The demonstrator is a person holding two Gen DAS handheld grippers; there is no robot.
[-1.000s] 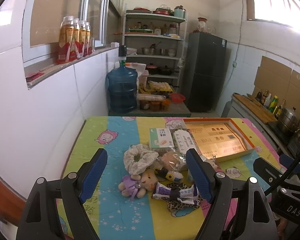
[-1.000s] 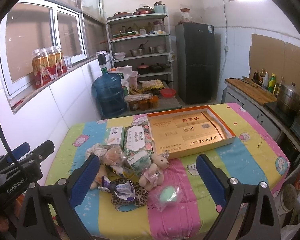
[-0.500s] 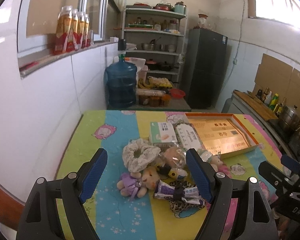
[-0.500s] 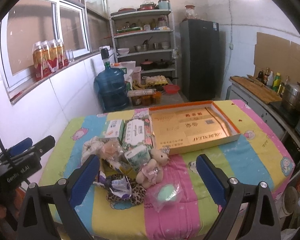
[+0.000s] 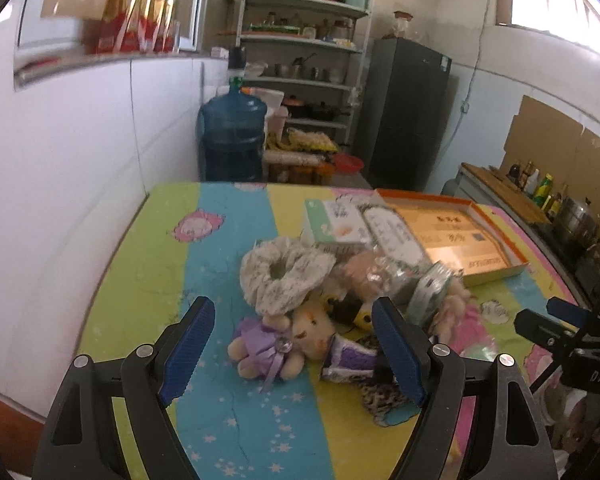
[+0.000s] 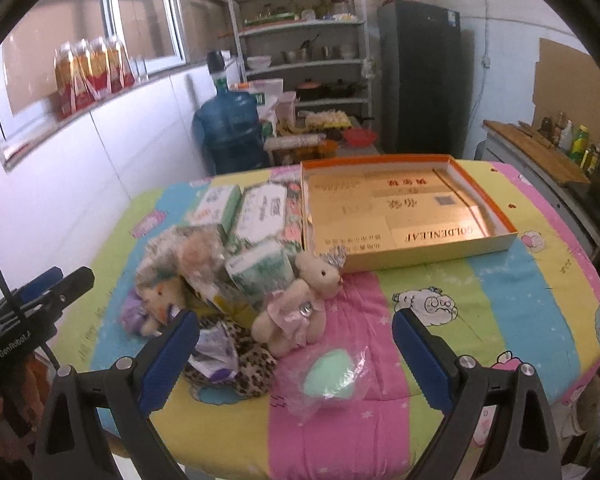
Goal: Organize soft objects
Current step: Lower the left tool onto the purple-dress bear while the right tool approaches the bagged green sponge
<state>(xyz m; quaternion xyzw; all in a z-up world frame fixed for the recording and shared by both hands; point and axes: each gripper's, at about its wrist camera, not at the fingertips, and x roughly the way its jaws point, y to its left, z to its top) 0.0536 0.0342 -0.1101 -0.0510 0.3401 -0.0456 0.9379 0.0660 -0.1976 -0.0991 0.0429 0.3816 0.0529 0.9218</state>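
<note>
From your left wrist view, your left gripper (image 5: 288, 342) hangs wide open with nothing in it, above the near side of the table (image 5: 148, 264). Right between its fingers lies the purple-dressed bear (image 5: 276, 346), on its side at the front of the heap, touching a cream scrunchie (image 5: 282, 274) behind it. That bear looks light and squashy; I'd pinch it across the plump body, not the ribbon, which would likely slip out.

Over to your right wrist view: your right gripper (image 6: 296, 358) is spread wide too, empty. Ahead of it sits the pink-dressed bear (image 6: 300, 308), leaning against a tissue pack (image 6: 262, 270), and nearer still a green sponge in a clear bag (image 6: 330, 372). The film looks slick and crinkly, so bite through onto the sponge itself. Behind the heap the orange-rimmed box (image 6: 504, 220) lies open with bare floor, probably where these soft things go.
</note>
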